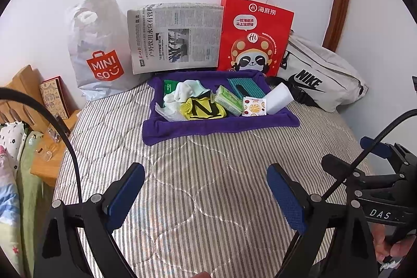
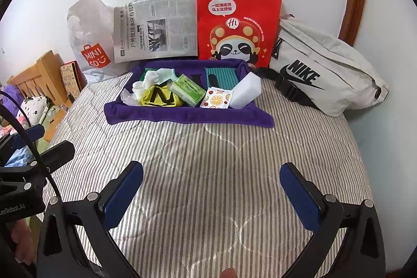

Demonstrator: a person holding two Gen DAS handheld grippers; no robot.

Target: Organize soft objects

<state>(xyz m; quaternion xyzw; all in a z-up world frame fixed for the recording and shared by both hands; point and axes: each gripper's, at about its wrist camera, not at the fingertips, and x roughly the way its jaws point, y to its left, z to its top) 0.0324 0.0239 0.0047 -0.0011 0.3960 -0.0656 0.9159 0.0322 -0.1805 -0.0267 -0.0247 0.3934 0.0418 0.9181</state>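
Note:
A purple cloth tray (image 1: 216, 125) (image 2: 182, 116) lies on the striped bed, far from both grippers. In it sit white socks (image 1: 189, 90) (image 2: 153, 78), a yellow cloth with black marks (image 1: 204, 110) (image 2: 160, 97), a green tissue pack (image 1: 229, 100) (image 2: 189, 90), an orange-print sachet (image 1: 254, 107) (image 2: 216, 98), a white sponge block (image 1: 278, 98) (image 2: 246, 90) and a teal cloth (image 1: 243, 89) (image 2: 221, 77). My left gripper (image 1: 206, 173) is open above the bedcover, holding nothing. My right gripper (image 2: 211, 172) is open too, also with nothing in it.
Against the wall stand a Miniso plastic bag (image 1: 97, 48), a folded newspaper (image 1: 177, 38), a red paper bag (image 1: 256, 35) and a grey Nike waist bag (image 1: 318, 77). A wooden headboard and shelf (image 1: 47, 137) with a book are at the left. The striped bedcover (image 2: 208, 147) stretches between grippers and tray.

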